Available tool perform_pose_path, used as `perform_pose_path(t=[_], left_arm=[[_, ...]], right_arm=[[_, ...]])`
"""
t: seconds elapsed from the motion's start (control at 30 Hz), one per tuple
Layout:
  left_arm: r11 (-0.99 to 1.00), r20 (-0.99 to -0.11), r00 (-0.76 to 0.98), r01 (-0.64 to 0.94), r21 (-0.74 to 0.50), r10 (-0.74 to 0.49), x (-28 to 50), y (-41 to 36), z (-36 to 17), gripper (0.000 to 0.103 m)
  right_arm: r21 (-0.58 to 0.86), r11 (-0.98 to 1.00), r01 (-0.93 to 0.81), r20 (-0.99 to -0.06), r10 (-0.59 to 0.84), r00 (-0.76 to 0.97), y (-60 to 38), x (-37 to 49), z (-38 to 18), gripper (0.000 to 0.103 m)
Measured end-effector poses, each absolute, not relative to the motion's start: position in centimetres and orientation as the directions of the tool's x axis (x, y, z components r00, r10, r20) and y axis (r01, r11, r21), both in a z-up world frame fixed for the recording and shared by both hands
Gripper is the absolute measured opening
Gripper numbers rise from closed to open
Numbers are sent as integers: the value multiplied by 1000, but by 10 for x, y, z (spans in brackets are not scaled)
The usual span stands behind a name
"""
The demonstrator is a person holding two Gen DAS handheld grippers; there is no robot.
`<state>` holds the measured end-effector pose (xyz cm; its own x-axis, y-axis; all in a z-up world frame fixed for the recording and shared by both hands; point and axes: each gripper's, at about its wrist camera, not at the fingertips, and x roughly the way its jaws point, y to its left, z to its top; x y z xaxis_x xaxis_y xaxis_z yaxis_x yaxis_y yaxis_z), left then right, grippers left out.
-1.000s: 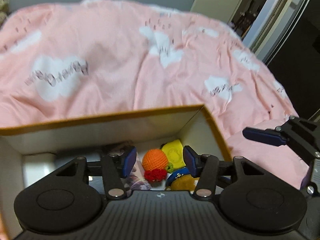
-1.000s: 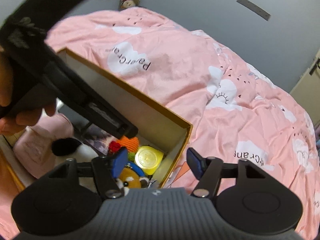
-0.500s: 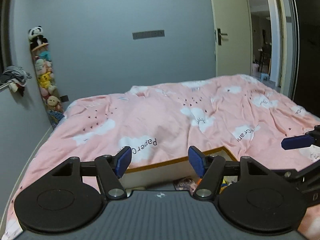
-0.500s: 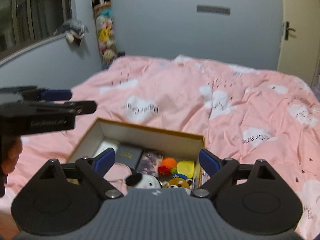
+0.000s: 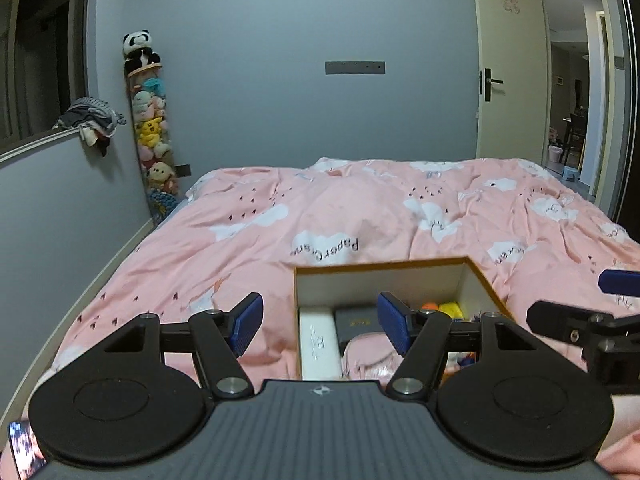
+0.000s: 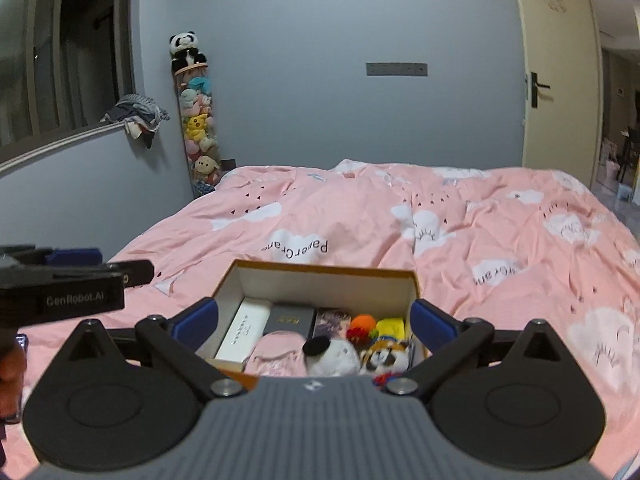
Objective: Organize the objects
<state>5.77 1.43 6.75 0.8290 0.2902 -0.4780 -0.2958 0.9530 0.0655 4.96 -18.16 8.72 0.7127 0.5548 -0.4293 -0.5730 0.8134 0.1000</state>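
An open cardboard box with an orange rim sits on the pink bed; it also shows in the left wrist view. Inside lie a white long box, a dark book, a pink pouch, a panda plush, an orange crocheted toy, a yellow toy and a small bear plush. My right gripper is open and empty above the box's near side. My left gripper is open and empty, over the box's left edge.
The pink cloud-print duvet covers the whole bed. A tall tube of plush toys stands in the far corner by the grey wall. A door stands at the right. A phone lies at the lower left.
Both grippers have pulled up and back from inside the box. The views now look across the bed instead of down into the box. The right jaws have opened wider.
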Motion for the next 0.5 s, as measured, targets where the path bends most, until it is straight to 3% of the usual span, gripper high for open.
perform_pose_path(t=[0.5], left_arm=[[938,-574,760,-344,44,306,60,20,4,75]], right_arm=[[10,837,-548,-553,461,694,-160,52,23,102]])
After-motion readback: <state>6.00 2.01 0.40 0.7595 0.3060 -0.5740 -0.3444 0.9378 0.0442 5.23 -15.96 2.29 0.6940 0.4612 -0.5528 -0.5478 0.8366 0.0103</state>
